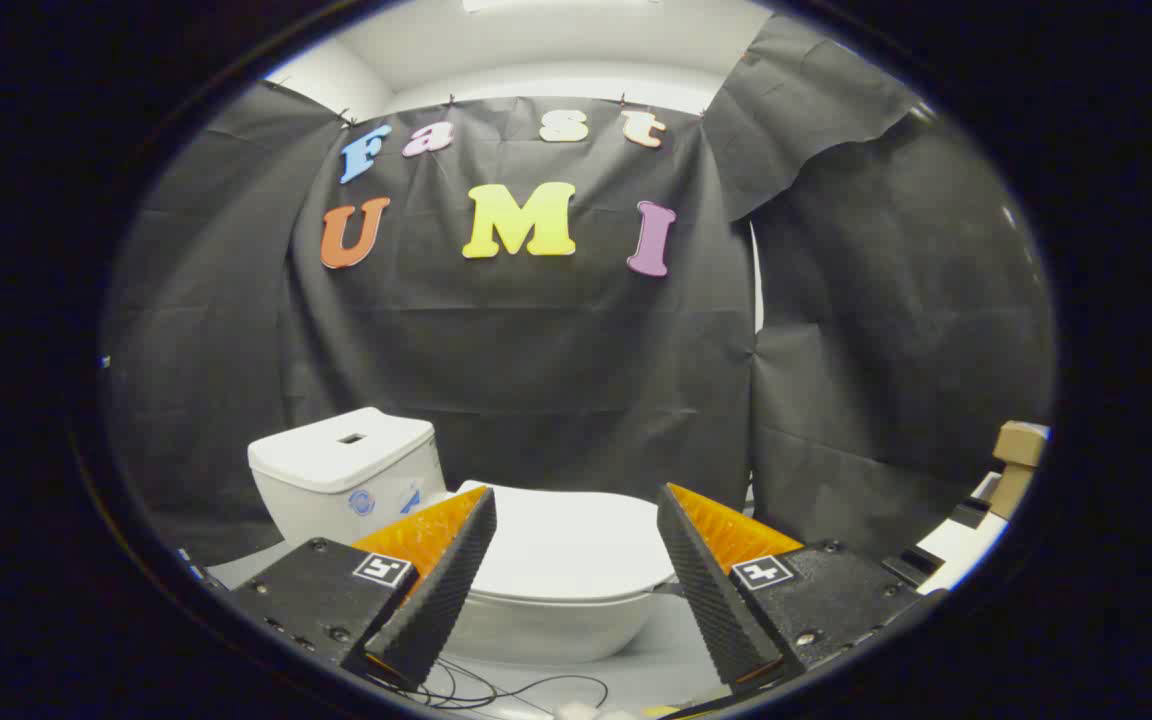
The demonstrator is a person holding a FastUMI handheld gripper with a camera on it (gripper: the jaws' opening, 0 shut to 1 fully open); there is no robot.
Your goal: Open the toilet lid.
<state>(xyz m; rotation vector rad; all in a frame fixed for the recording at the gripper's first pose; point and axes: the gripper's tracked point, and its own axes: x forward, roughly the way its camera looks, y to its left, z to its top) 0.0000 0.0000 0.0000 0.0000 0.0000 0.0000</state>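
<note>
A white toilet stands ahead of me on a pale floor. Its lid lies flat and closed over the bowl. The white tank rises behind it, beyond my left finger. My gripper is open, its two black ribbed fingers with orange backs spread wide. The lid shows in the gap between them, a short way beyond the tips. Neither finger touches the toilet.
Black cloth walls close in behind the toilet and to both sides. Thin black cables lie on the floor in front of the bowl. A cardboard box and a white-and-black object sit off to the right of my right finger.
</note>
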